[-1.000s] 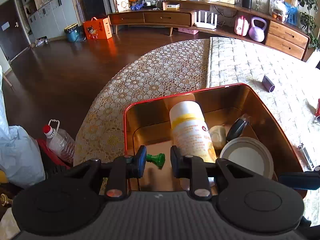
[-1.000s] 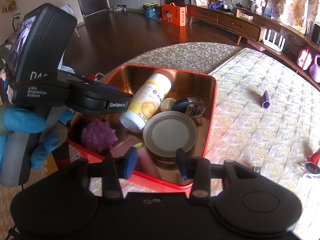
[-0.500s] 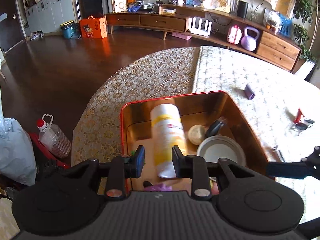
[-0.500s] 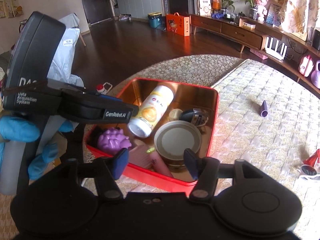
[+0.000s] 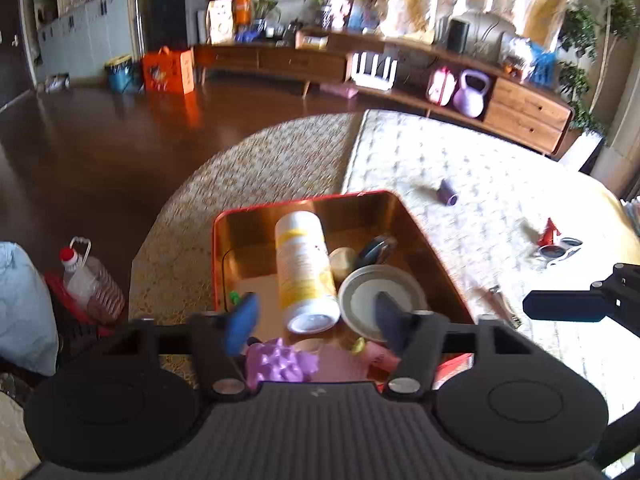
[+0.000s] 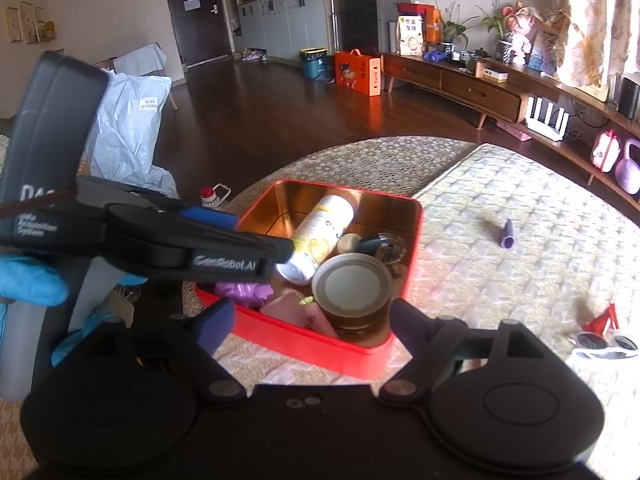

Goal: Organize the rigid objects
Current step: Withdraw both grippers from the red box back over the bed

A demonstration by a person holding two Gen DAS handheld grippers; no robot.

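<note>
A red metal box (image 5: 218, 264) (image 6: 320, 354) with a gold inside stands on the table. It holds a white and yellow bottle (image 5: 304, 268) (image 6: 320, 232) on its side, a round tin with a pale lid (image 5: 378, 300) (image 6: 352, 292), a purple spiky toy (image 5: 280, 364) (image 6: 240, 292), a pink item (image 5: 344, 364) and a small green piece (image 5: 236, 298). My left gripper (image 5: 314, 322) is open and empty above the box's near end. My right gripper (image 6: 310, 320) is open and empty at the box's near side.
On the quilted cloth lie a small purple tube (image 5: 447, 194) (image 6: 508, 236), white sunglasses (image 5: 560, 250) (image 6: 604, 346), a red piece (image 5: 550, 230) and a metal tool (image 5: 502, 304). A water jug (image 5: 90, 276) stands on the floor at the left of the table.
Both grippers have opened wide and drawn back and up from the box. The green piece that was between my left fingers now lies in the box.
</note>
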